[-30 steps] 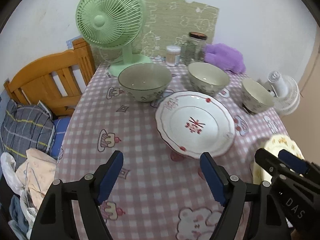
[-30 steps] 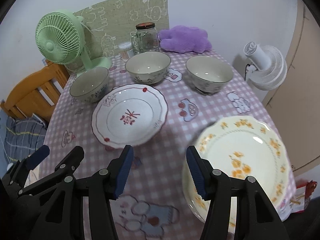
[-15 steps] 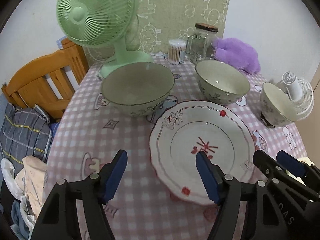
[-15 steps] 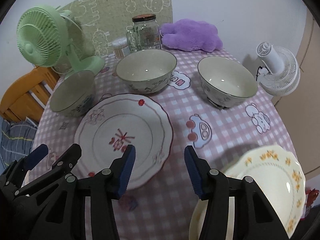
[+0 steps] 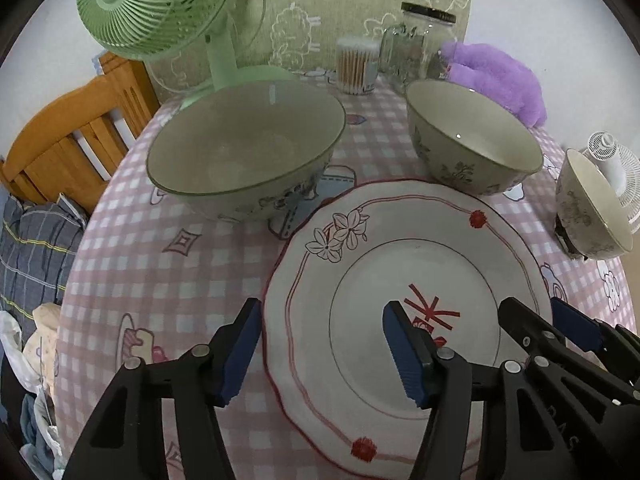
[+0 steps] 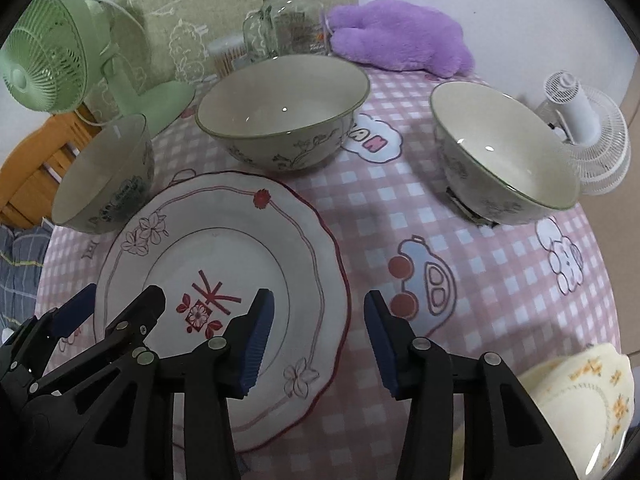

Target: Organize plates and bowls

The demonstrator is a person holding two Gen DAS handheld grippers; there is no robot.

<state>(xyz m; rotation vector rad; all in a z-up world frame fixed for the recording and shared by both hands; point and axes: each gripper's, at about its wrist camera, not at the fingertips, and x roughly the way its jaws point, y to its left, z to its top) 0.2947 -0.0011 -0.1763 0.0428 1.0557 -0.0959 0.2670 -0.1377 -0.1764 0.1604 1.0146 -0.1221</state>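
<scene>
A white plate with red trim [image 5: 404,264] [image 6: 224,248] lies on the pink checked tablecloth [image 5: 168,240]. My left gripper [image 5: 322,350] is open and straddles its left rim. My right gripper [image 6: 316,336] is open and straddles its right rim. Three pale floral bowls stand behind: left bowl [image 5: 244,148] [image 6: 104,172], middle bowl [image 5: 472,136] [image 6: 280,108], right bowl [image 5: 592,208] [image 6: 504,152]. A cream plate with yellow flowers [image 6: 580,408] sits at the table's near right edge.
A green fan [image 5: 160,4], a cotton swab box [image 5: 356,64], a glass jar [image 5: 420,44] and a purple plush [image 5: 496,76] line the back. A white fan [image 6: 588,140] is at the right. A wooden chair [image 5: 72,132] stands left of the table.
Both grippers have moved forward and down toward the red-trimmed plate, which now sits between them. The yellow-flowered plate has slipped to the right wrist view's lower right corner.
</scene>
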